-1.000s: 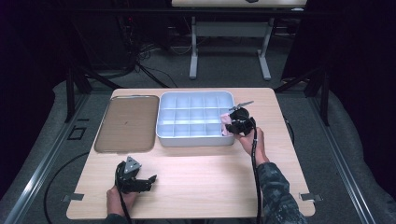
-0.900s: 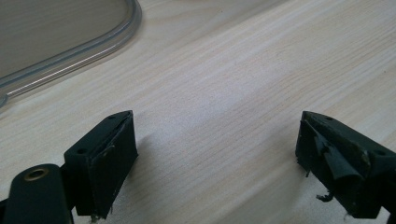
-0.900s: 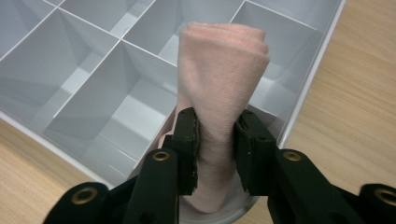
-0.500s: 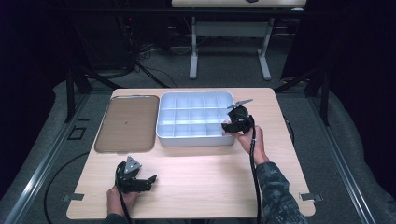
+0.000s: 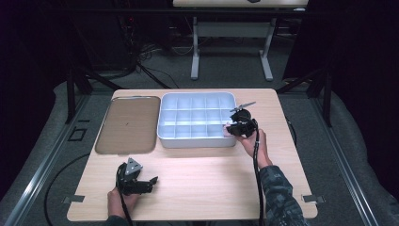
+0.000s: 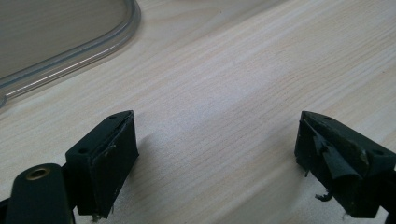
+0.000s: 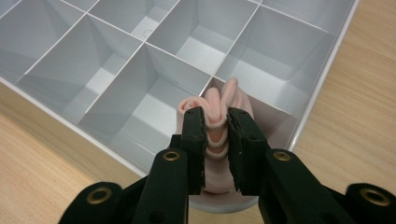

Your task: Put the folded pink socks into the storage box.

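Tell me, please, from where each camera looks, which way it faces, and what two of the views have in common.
High view: above the person's side, facing forward and down on the table; both forearms enter from below.
Left gripper view: on the left gripper, facing bare wood and the brown lid; its jaws stand wide apart.
Right gripper view: on the right gripper, facing the compartment tray; its jaws pinch a folded pink cloth.
Shared: high and right gripper views both show tray and cloth.

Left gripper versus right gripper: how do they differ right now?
The left gripper has its jaws wide open with nothing between them; the right gripper is shut on a folded pink cloth. The left gripper is above bare wooden table; the right gripper is at a corner compartment of the white divided tray. Both have black jaws.
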`<state>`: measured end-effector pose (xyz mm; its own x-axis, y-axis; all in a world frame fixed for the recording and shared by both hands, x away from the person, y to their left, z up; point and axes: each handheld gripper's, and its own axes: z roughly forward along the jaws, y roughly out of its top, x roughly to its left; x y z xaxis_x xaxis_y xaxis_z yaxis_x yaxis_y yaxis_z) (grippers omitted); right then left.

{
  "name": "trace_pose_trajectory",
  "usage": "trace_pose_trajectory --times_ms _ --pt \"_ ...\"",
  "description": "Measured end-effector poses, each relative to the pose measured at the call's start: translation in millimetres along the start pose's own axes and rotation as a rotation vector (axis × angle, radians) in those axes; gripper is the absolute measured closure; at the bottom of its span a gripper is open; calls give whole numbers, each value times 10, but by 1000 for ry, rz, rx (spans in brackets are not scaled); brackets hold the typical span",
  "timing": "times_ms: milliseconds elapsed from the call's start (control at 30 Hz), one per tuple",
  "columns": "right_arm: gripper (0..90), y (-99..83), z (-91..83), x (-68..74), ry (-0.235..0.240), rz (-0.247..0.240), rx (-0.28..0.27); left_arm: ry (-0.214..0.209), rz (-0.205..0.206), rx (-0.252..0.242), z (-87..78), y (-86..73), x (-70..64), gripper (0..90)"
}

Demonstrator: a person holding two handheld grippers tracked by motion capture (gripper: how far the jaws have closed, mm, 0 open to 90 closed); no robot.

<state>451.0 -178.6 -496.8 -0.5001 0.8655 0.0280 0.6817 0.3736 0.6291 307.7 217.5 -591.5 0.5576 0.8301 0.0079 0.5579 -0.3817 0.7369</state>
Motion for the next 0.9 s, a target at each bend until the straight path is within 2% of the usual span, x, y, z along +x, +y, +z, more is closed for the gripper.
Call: trace_pose_trajectory --times_ms 100,167,267,500,700,833,900 --pt "763 0 4 12 -4 3 -4 0 0 0 0 0 0 127" --pt "755 -3 -31 21 -5 -1 -30 0 0 0 0 0 0 127" --pt "715 -29 -61 27 -3 -2 -41 0 -1 0 0 0 0 127" --pt "492 -79 -225 24 27 25 -75 0 0 0 0 0 1 127" --pt "284 -116 -451 67 61 -10 -93 0 -1 0 0 0 1 127" --pt "152 -170 -578 92 58 -16 -99 -1 -1 1 0 0 0 127" --pt "137 -205 -642 106 51 -15 -106 0 -1 0 0 0 0 127"
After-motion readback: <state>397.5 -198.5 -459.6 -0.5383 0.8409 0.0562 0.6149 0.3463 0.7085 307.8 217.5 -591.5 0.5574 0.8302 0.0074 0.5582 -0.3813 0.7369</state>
